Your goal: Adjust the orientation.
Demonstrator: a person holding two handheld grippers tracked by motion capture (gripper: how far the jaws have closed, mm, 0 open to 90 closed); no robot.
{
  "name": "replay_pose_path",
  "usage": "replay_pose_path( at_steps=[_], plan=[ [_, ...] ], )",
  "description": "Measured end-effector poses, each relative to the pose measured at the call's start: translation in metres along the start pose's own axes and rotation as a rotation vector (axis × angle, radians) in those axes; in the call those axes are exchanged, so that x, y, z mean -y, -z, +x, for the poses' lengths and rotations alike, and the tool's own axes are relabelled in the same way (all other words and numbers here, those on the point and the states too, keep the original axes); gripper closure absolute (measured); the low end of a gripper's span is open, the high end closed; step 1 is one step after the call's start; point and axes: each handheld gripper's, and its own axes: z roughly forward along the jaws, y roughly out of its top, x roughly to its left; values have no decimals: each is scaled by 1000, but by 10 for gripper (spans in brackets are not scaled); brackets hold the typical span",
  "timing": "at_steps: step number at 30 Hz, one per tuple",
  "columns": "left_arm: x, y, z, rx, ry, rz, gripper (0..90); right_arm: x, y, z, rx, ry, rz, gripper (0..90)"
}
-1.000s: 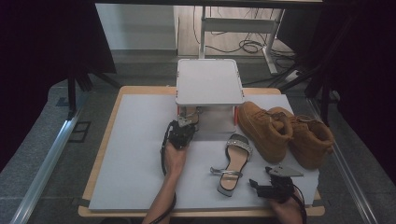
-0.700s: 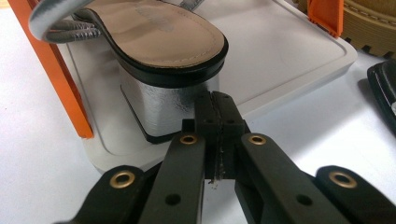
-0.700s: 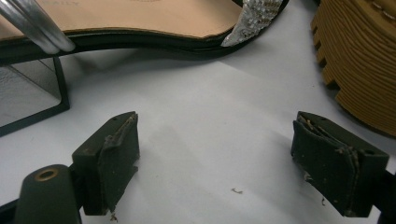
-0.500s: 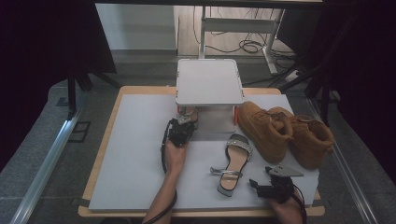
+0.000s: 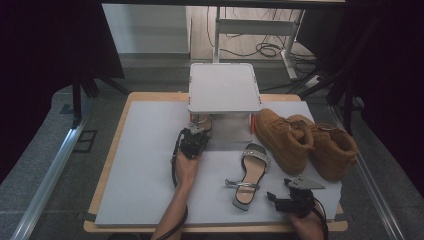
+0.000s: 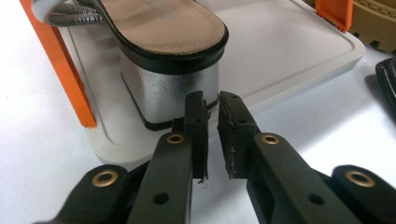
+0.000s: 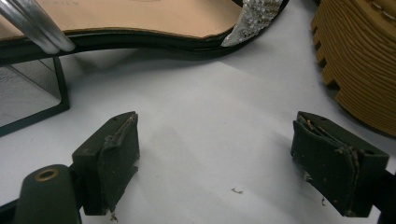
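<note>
Both grippers sit low on the white table top [image 5: 145, 165]. Nearest the person, the right gripper [image 7: 217, 163] rests by the front edge with its jaws standing wide and nothing between them. Just beyond it lies a heeled sandal [image 5: 248, 175], tan insole, black sole edge, glittering silver toe strap and a silver ankle strap; its long axis runs away from the person, toe toward the shelf, leaning a little right. No brand or writing can be read on it.

Farther in, the left gripper [image 6: 212, 126] has just been opening: a narrow gap shows between its jaws, with nothing between them. Its tips point at a second sandal [image 6: 173, 42], which stands on the lower tray [image 6: 280, 56] of a small white shelf [image 5: 223, 87] with orange legs. The left gripper view shows its shiny silver block heel nearest, close ahead of the jaw tips, its toe pointing away under the shelf top.

Two tan boots [image 5: 305, 140] stand right of the shelf.
</note>
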Motion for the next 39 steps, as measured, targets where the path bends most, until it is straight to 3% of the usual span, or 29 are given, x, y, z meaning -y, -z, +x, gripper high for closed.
replay_pose_path(
  at_steps=[9, 10, 18, 20, 29, 39],
  plan=[
    [1, 15, -2, 8, -35, 8, 598, 0, 0, 0, 0, 0, 0, 154],
    [1, 17, -2, 8, -45, 16, 537, 0, 0, 0, 0, 0, 0, 154],
    [11, 34, 1, -6, -76, 56, 363, 0, 0, 0, 1, 0, 0, 154],
    [14, 36, 1, -12, -83, 76, 281, 0, 0, 0, 1, 0, 0, 154],
    [28, 53, 9, 39, -90, 117, 170, 0, 0, 0, 2, -1, 1, 153],
    [49, 66, 18, 19, -112, 162, 136, 0, 0, 0, 1, -1, 1, 154]
  ],
)
